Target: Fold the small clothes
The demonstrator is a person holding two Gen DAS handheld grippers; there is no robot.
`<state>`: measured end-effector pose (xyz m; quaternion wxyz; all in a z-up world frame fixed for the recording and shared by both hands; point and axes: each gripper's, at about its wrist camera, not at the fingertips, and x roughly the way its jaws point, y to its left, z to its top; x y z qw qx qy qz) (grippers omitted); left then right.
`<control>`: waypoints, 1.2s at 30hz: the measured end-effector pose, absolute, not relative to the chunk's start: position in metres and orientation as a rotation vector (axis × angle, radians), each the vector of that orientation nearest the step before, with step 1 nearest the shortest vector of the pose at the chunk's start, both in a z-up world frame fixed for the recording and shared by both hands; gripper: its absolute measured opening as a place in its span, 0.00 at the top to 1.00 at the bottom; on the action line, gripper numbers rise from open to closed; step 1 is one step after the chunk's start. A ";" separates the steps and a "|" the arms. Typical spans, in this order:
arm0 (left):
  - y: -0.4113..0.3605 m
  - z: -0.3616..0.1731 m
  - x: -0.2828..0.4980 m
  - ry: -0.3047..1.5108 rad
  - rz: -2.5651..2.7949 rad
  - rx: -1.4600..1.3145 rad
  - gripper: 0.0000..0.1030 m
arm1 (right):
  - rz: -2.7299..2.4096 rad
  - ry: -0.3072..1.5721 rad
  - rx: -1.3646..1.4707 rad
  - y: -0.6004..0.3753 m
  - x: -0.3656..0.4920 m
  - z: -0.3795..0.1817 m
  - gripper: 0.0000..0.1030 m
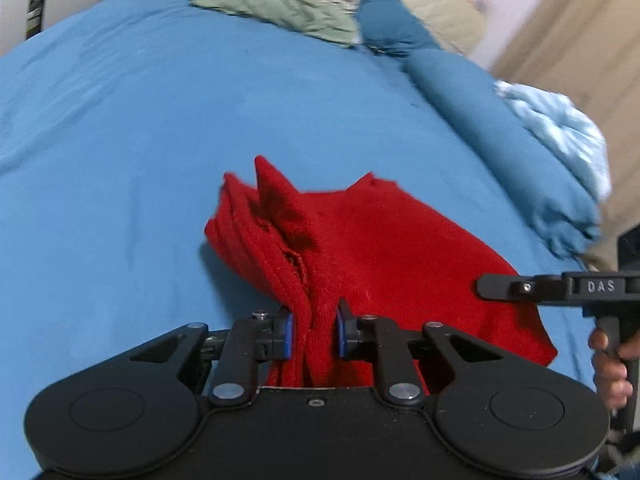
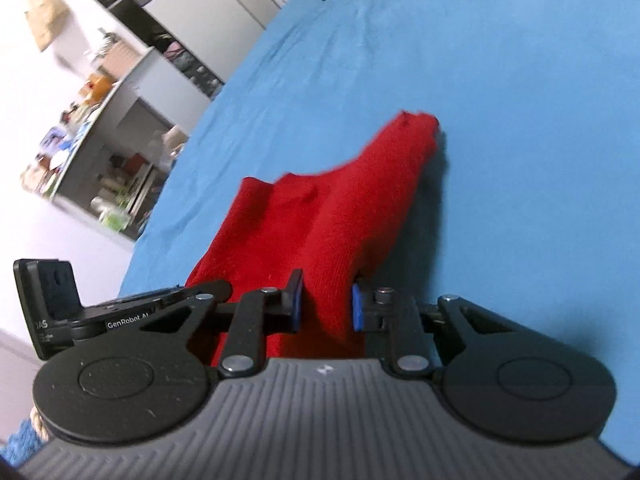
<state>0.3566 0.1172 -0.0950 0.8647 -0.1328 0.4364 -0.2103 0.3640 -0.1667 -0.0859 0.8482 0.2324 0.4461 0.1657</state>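
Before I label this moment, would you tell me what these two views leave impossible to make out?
- Red garment: its near edge is hidden under the left gripper in the left wrist view, so its type is unclear.
- Same garment: the right gripper body covers its near end in the right wrist view.
- Shelf: its contents are blurred and too small.
- Hand: cut off by the right edge.

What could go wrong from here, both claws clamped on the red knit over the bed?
1. The left claw pinches several bunched layers of the red garment; a layer may slip out and spoil the fold.
2. The right claw holds a thick bunch too, so pulling apart could stretch the knit.
3. The far end rests on the blue sheet and may drag.
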 end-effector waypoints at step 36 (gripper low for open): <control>0.037 -0.021 0.128 0.756 -0.228 -0.049 0.36 | 0.099 0.748 0.294 -0.205 0.087 -0.021 0.16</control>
